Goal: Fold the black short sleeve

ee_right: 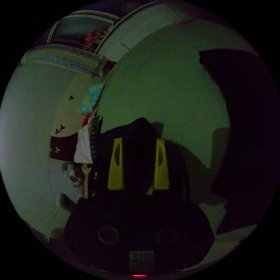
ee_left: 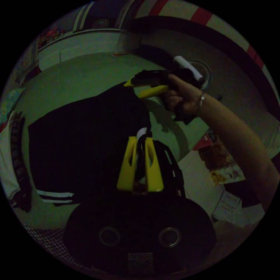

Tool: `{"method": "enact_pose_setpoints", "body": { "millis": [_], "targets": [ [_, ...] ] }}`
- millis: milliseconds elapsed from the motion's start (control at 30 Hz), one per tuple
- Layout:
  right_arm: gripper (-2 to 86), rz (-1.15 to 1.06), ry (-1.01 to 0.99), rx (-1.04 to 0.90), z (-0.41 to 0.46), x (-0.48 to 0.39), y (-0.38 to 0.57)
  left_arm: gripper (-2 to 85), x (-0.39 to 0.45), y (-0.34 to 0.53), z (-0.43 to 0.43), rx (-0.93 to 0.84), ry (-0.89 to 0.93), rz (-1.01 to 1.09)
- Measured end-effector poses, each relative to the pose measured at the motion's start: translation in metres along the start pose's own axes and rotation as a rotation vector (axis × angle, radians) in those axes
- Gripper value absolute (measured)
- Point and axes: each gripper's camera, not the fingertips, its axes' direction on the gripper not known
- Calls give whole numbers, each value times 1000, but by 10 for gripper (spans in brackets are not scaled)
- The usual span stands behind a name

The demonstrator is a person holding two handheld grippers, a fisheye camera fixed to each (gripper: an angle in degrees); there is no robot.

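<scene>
Green bedsheet (ee_left: 87,75) bears black shirt (ee_left: 81,140), clothes pile (ee_right: 84,145) beside.

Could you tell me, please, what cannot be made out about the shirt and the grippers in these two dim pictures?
- Black shirt, left gripper view: its folds and outline merge into darkness; the left gripper covers part.
- Right gripper, left gripper view: whether its tips pinch cloth, too dark.
- Right gripper view: cloth bunched between the jaws hides the grip.

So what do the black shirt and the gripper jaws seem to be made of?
The black shirt looks like soft matte knit cloth: it drapes and bunches between the left gripper's jaws, with white stripes at one hem. The jaws look like hard yellow plastic, smooth with moulded slots. The dim light leaves this open.
</scene>
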Motion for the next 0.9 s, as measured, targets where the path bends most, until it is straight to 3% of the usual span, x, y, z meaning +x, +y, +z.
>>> {"method": "enact_pose_setpoints", "body": {
  "millis": [200,633,900],
  "targets": [
    [40,-59,102,17,4,-17,-17,57,8,15,-4,9,32,7],
    [24,5,342,77,-69,-37,-12,50,71,39,-21,27,173,132],
    [19,-49,529,42,-31,-141,-39,51,39,60,-57,72,272,130]
  ]
}}
